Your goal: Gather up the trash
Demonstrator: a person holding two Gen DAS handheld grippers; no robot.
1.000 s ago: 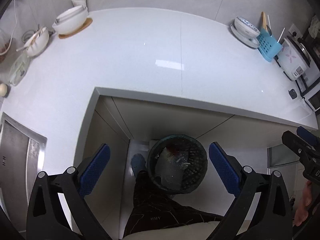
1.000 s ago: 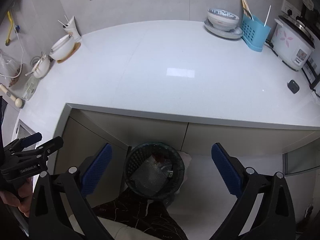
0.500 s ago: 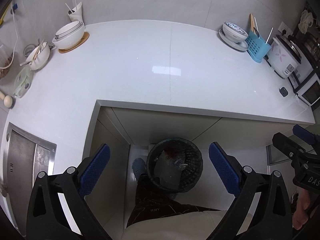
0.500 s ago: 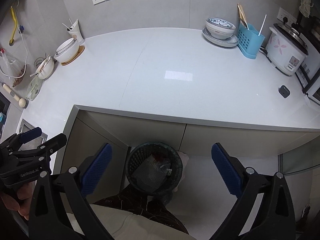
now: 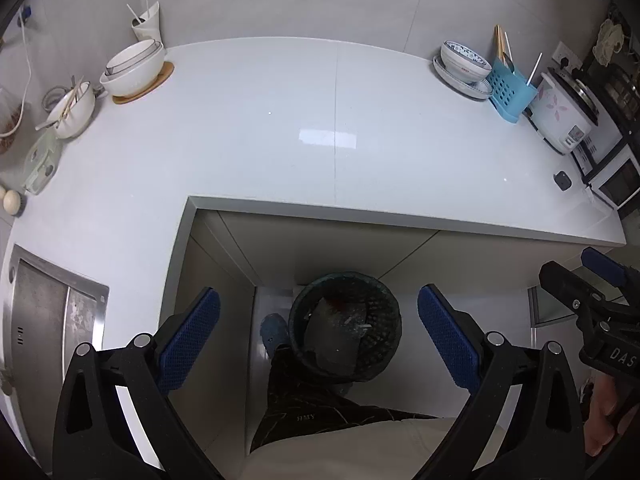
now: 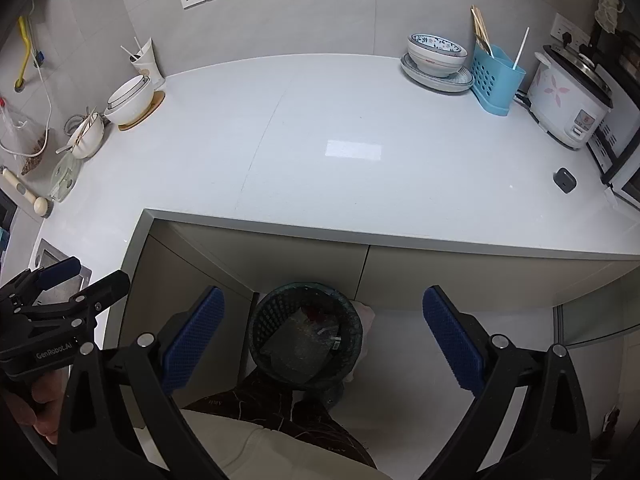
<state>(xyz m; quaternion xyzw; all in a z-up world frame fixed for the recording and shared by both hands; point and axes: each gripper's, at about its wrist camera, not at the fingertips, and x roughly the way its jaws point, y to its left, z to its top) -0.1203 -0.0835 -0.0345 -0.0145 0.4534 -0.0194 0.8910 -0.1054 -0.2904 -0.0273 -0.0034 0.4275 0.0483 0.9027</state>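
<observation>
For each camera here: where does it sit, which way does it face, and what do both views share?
Left wrist: on the left gripper, jaws open, facing down at the trash basket; trouser leg and right gripper show.
Right wrist: on the right gripper, jaws open, facing likewise; left gripper shows.
Shared: basket, white counter, rice cooker.

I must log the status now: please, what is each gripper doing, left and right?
Left gripper: open, holding nothing, above the trash basket.
Right gripper: open, holding nothing.
</observation>
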